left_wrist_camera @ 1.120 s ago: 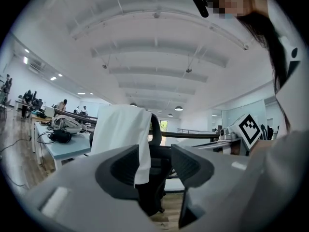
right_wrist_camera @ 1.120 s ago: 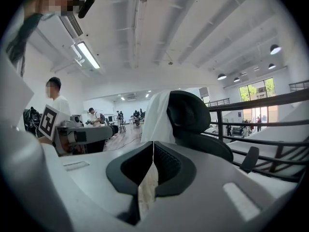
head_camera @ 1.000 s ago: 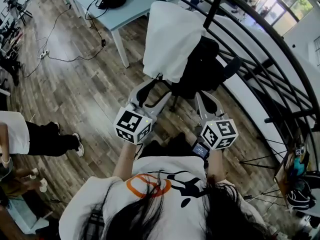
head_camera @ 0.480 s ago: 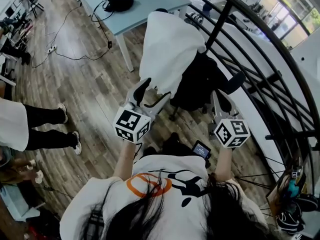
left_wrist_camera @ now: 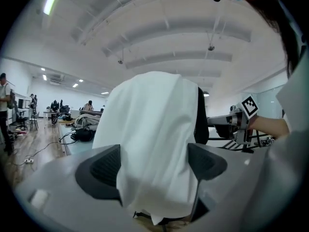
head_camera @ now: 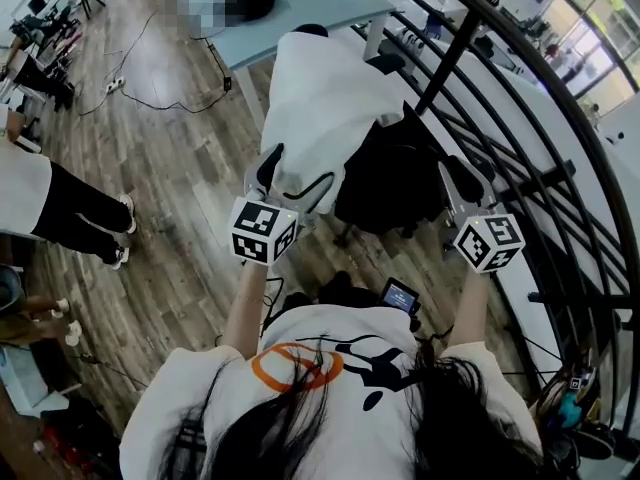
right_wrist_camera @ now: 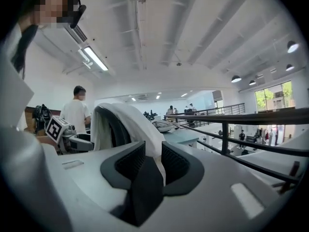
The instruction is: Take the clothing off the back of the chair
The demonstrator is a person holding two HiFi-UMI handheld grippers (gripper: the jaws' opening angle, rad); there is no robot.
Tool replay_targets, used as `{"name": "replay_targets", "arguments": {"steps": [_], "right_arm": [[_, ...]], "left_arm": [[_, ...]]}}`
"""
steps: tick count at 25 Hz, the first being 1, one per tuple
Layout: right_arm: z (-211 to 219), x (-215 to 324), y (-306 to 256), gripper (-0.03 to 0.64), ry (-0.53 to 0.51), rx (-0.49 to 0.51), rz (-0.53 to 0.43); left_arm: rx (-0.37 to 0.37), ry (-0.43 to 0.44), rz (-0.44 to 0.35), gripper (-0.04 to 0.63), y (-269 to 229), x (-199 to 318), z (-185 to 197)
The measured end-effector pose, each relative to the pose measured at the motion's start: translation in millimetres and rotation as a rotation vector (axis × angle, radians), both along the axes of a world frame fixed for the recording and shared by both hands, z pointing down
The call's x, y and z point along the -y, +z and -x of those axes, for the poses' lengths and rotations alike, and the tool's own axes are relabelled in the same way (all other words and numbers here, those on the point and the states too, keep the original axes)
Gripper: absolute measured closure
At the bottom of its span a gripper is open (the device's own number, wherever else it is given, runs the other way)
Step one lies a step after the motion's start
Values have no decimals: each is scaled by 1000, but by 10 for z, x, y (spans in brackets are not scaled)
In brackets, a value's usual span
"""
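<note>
Left claw [left_wrist_camera: 154,164], jaws wide apart, brackets the hem of the white cloth garment [head_camera: 320,98] draped over the black office chair [head_camera: 392,180], positioned for grasping. The right claw [right_wrist_camera: 150,164] has just been opening and stands slightly parted, with the garment's edge in its gap.

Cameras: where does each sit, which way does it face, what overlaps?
Head view: on the head, steeply down at the chair; shows hair, shirt, arms, left gripper, right gripper.
Left gripper view: on the left gripper, along its open jaws at the garment between them.
Right gripper view: on the right gripper, along jaws just opening; garment beyond the gap.
Shared: garment in all; gripper views show each other's gripper.
</note>
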State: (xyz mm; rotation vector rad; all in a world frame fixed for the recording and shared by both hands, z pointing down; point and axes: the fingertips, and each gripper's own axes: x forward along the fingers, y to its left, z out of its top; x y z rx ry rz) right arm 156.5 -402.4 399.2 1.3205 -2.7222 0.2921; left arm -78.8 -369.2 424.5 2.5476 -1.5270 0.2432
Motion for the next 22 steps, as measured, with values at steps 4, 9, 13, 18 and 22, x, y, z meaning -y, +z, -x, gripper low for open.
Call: {"name": "replay_targets", "arguments": {"steps": [4, 9, 13, 18, 22], "right_arm": [[224, 348, -14, 463, -149, -13, -12], [574, 633, 0, 308, -363, -95, -38], [867, 771, 84, 253, -512, -178, -50], [1188, 838, 341, 187, -656, -375, -73], [1386, 941, 417, 187, -683, -376, -85]], "left_arm": [[-2, -24, -20, 176, 12, 161, 75], [-23, -41, -24, 214, -9, 221, 102], [-10, -38, -31, 246, -12, 243, 87], [-7, -35, -36, 279, -34, 280, 93], [-9, -25, -46, 331, -67, 272, 74]]}}
